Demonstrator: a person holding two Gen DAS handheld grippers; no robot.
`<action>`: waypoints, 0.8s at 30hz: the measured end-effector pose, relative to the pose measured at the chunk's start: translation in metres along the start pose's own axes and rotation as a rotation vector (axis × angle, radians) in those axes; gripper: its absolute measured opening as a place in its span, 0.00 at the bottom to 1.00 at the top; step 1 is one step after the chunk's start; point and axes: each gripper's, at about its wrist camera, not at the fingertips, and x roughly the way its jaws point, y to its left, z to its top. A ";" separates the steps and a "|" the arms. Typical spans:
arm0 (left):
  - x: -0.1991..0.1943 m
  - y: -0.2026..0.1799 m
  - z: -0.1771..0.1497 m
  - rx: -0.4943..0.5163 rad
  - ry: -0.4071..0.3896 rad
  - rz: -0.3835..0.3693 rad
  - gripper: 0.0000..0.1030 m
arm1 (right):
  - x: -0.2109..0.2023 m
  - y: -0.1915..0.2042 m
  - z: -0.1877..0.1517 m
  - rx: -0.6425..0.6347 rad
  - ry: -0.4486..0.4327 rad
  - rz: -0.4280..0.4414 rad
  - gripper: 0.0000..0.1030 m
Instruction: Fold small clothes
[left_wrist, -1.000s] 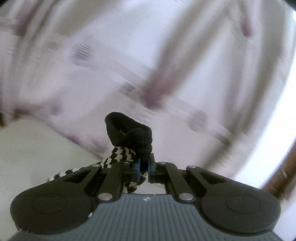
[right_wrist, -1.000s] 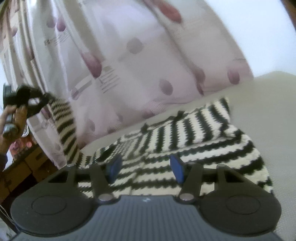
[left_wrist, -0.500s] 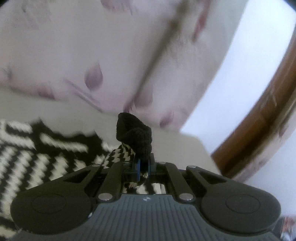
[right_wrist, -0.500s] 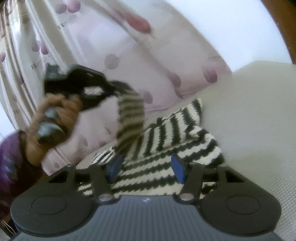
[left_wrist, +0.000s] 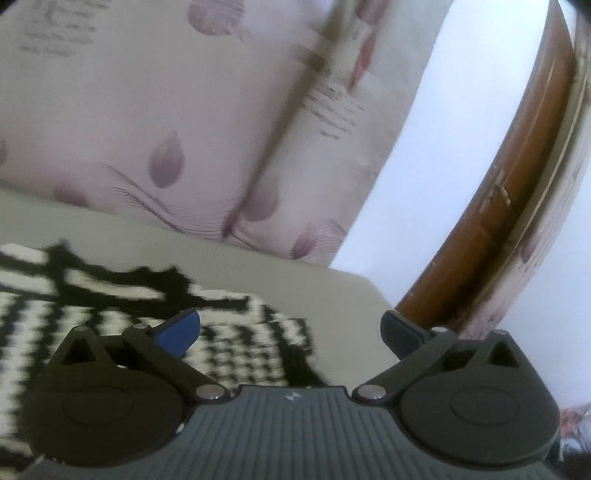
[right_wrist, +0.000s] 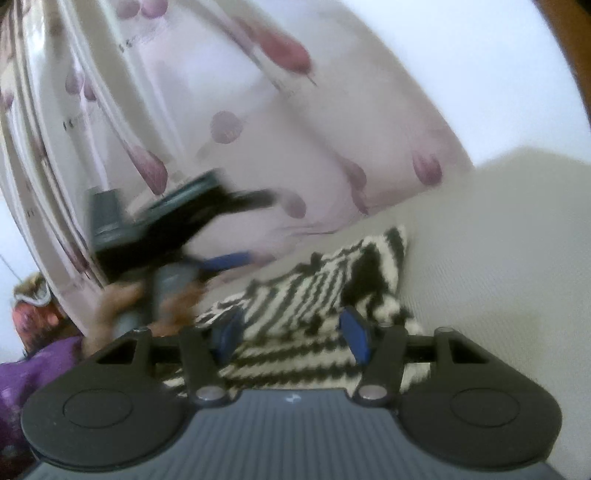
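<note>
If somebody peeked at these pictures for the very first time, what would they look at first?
Probably the zigzag black-and-white knitted garment, lying folded on the pale surface right ahead of the right gripper, whose blue-padded fingers stand apart. Next, the blurry left gripper up at the left in a hand, open and empty. Behind everything hangs a pale curtain with purple petal shapes.

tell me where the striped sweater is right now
The striped sweater lies on the pale surface before the curtain, just ahead of both open grippers.

Knitted striped garment (right_wrist: 306, 295); matt table (right_wrist: 498, 277)
</note>
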 end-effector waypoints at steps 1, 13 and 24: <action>-0.008 0.008 -0.001 0.008 -0.004 0.026 0.99 | 0.009 -0.003 0.007 -0.001 0.011 -0.014 0.57; -0.075 0.155 -0.042 -0.026 -0.041 0.421 0.82 | 0.158 -0.035 0.043 -0.148 0.224 -0.193 0.31; -0.083 0.152 -0.052 -0.017 -0.143 0.464 0.97 | 0.145 -0.029 0.068 -0.128 -0.060 -0.199 0.04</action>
